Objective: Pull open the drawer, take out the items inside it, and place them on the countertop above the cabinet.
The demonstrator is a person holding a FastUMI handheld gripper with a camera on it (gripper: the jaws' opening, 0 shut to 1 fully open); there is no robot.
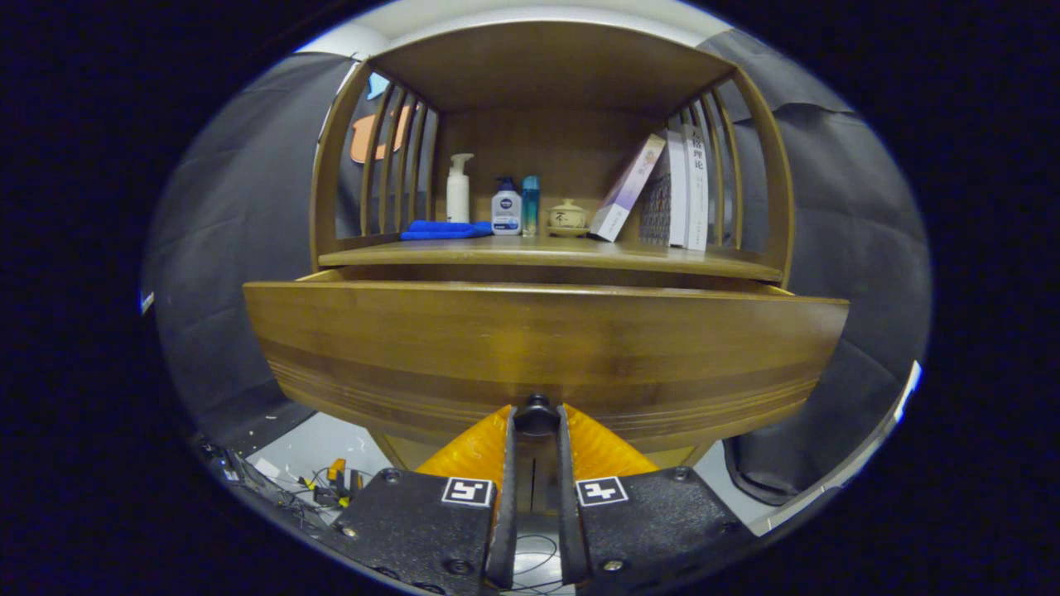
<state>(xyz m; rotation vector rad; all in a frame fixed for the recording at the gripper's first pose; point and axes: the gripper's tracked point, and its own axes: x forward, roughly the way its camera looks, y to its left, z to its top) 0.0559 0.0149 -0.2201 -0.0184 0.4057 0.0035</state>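
Note:
A wide wooden drawer front (546, 348) stands pulled out a little from the cabinet, right in front of me. Its small dark knob (537, 414) sits low on the front, between my two fingertips. My gripper (537, 418) is shut on the knob, one finger on each side of it. The drawer's inside is hidden behind its front panel. Above the drawer runs the wooden countertop (712, 263) of the cabinet, under a roofed shelf with slatted sides.
On the countertop stand a white pump bottle (458, 190), a white-and-blue bottle (506, 209), a teal bottle (530, 205), a small lidded ceramic pot (567, 217), a folded blue cloth (445, 229) and several leaning books (662, 194). Cables (331, 484) lie on the floor below left.

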